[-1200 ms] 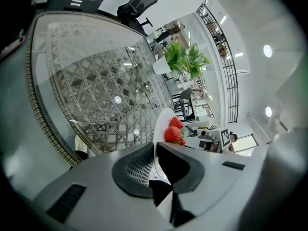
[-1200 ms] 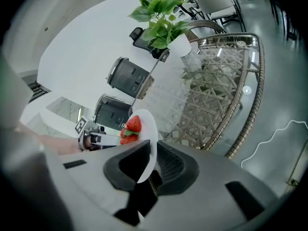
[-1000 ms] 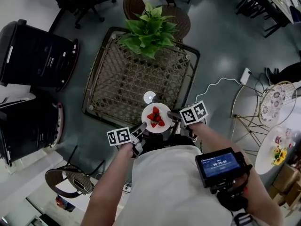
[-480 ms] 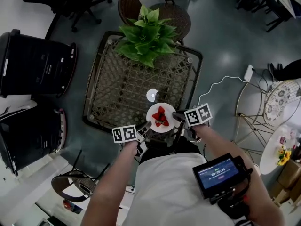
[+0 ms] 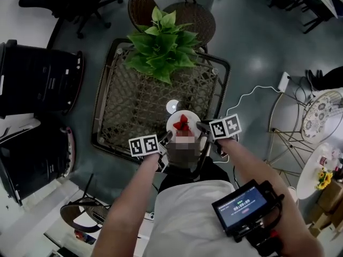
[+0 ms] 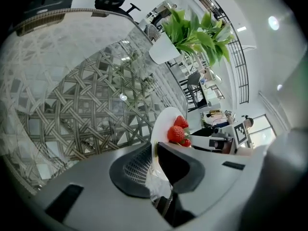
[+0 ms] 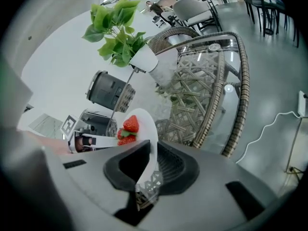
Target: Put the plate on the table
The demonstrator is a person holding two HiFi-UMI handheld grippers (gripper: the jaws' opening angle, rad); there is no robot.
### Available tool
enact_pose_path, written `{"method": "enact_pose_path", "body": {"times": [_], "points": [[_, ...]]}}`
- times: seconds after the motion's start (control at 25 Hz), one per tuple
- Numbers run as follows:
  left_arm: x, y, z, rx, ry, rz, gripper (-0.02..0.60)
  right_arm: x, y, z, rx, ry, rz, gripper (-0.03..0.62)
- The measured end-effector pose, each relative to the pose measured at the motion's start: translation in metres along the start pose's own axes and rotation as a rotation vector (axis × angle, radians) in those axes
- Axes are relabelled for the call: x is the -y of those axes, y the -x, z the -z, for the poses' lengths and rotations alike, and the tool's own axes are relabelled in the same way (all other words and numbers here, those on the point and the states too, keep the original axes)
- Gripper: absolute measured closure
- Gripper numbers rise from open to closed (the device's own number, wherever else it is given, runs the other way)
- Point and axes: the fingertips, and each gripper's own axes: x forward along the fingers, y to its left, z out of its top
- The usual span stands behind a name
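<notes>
A white plate (image 5: 188,118) carries red strawberries (image 5: 181,122) and hangs over the near edge of the glass-topped wicker table (image 5: 134,106). My left gripper (image 5: 167,137) is shut on the plate's left rim, and my right gripper (image 5: 200,126) is shut on its right rim. In the left gripper view the plate (image 6: 162,121) stands edge-on between the jaws (image 6: 155,153), with the strawberries (image 6: 177,132) beyond them. In the right gripper view the plate (image 7: 146,125) is pinched the same way (image 7: 153,154), berries (image 7: 129,126) to its left. A mosaic patch hides the plate's near part in the head view.
A potted green plant (image 5: 161,44) stands at the table's far side, with a wicker chair (image 5: 171,4) behind it. A small bright spot (image 5: 172,106) shows on the glass just beyond the plate. Black bins (image 5: 37,79) stand to the left, a white cable (image 5: 252,98) and round side tables (image 5: 316,114) to the right.
Both grippers have carried the plate forward and lower, from in front of the table to over its near edge. The grip on both rims is unchanged.
</notes>
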Motion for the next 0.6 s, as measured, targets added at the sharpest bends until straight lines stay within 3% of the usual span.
{"method": "enact_pose_path", "body": {"times": [0.36,0.6], "points": [[-0.013,-0.02,-0.029,-0.006,-0.035,-0.105,0.551,0.014,-0.011,-0.026,0.04,0.038,0.081,0.565],[-0.019,-0.027,-0.036,0.003,-0.031,-0.134,0.548,0.02,-0.018,-0.033,0.056,0.067,0.133,0.563]]}}
